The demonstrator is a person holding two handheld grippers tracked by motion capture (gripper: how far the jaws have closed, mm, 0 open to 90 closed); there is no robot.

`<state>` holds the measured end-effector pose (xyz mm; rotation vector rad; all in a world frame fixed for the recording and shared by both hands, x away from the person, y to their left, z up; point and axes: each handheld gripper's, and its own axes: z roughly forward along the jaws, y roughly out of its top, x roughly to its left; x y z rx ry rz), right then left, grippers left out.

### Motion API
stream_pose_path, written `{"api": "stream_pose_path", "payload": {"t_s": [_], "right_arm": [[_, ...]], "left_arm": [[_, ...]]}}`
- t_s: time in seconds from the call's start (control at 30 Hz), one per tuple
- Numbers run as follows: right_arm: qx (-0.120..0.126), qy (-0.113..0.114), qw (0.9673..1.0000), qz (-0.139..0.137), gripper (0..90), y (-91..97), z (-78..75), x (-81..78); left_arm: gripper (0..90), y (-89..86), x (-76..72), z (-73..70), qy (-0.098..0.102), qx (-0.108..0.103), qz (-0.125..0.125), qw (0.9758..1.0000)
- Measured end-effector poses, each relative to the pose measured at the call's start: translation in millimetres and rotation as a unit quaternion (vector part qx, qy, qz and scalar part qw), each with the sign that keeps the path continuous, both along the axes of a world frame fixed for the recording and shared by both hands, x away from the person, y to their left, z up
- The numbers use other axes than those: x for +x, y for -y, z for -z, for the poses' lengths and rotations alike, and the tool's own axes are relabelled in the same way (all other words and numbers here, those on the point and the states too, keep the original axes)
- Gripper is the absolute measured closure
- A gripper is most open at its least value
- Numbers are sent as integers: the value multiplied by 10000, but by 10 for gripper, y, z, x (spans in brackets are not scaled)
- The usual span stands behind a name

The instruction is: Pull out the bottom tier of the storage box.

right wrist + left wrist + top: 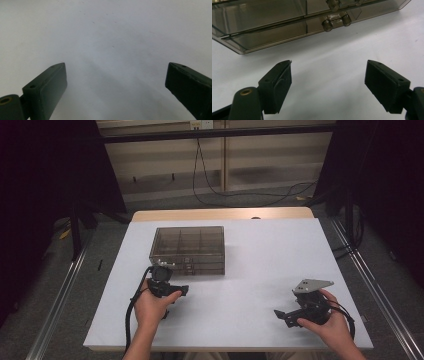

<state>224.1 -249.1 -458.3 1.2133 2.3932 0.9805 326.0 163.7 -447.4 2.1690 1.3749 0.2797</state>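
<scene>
Nearest to us, at the near edge of the high view, our two hands hold the tools over the white table (260,250). The table is the largest thing here, its white sheet covering all but a strip of bare wood along the far edge. On it, left of centre and toward the far side, lies a smoky transparent compartment box (188,250), lid down, with dividers showing through the top. Our left tool (161,272) sits just near of the box's front left corner, pointed at it; in the left gripper view its jaws stand wide apart and released over bare table, and the box (287,22) fills the far part of that view, with two small rounded latches (336,21) on its front wall. Our right tool (282,316) is well apart from the box, at the near right, pointing left; in the right gripper view its jaws are likewise spread and holding nothing.
</scene>
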Motion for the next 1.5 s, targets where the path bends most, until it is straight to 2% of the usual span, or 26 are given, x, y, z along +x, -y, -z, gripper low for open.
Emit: {"api": "stream_pose_path", "payload": {"t_s": [0.17, 0.5, 0.93, 1.23, 1.5], "right_arm": [[7, 2, 10000, 4, 37, -1, 0, 2], [30, -12, 10000, 0, 38, -11, -1, 1], [8, 25, 10000, -32, 38, -23, -10, 4], [28, 25, 10000, -5, 38, -40, -13, 3], [1, 46, 10000, -32, 39, -50, -13, 8]], "left_arm": [[221, 34, 29, 9, -7, 62, -15, 10000], [229, 96, 85, 46, -158, 91, -2, 9998], [247, 172, 158, 69, -137, 103, -135, 9998], [272, 230, 222, 71, -90, -9, -255, 9996], [279, 251, 276, 120, -90, 47, -339, 9994]]}}
